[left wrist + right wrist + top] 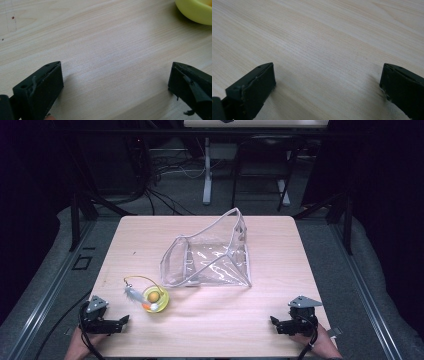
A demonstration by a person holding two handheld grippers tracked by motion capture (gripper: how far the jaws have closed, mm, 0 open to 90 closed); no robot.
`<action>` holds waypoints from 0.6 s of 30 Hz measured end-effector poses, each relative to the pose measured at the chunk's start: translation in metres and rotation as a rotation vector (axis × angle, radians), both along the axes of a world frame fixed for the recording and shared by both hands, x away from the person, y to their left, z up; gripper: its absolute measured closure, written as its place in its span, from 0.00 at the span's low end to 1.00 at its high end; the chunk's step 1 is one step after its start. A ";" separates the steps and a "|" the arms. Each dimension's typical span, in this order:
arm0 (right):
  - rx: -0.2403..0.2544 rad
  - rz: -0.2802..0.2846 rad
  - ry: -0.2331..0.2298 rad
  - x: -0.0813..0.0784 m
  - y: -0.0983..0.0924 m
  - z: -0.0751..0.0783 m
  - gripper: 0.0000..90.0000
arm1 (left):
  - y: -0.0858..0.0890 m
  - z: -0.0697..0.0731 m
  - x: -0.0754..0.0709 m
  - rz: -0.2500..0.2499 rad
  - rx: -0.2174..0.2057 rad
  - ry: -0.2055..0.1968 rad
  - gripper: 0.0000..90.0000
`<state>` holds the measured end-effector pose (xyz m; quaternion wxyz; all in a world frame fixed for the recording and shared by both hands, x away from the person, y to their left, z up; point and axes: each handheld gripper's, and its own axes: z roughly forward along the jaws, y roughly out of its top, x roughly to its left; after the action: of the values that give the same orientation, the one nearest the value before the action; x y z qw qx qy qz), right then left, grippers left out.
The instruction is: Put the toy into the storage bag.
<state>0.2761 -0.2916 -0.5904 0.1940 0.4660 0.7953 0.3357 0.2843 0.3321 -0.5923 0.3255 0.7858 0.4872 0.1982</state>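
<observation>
A clear plastic zip pouch (210,257) with grey edging lies open-mouthed at the middle of the wooden table (280,235). Nearer the front left sits a yellow ring toy (156,298) holding a small orange ball, with a grey feather and a thin wire loop. My left gripper (122,322) rests at the front left corner, pointing right toward the toy, jaws wide open and empty. In the left gripper view (115,66) the yellow toy (195,10) shows at the top right, beyond the jaws. My right gripper (275,324) rests at the front right, open and empty over bare wood (327,66).
A hand holds each gripper at the table's front edge. Behind the table stand a desk leg (207,175) and a tangle of cables (165,167) on the dark floor. Bare wood lies between the two grippers.
</observation>
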 end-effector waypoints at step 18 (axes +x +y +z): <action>-0.002 0.006 0.005 -0.003 -0.001 0.000 0.00 | -0.016 0.027 0.000 0.042 -0.024 0.012 0.00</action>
<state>0.2732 -0.2922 -0.5899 0.1912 0.4642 0.7976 0.3344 0.2838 0.3166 -0.5656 0.3279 0.7727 0.5076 0.1945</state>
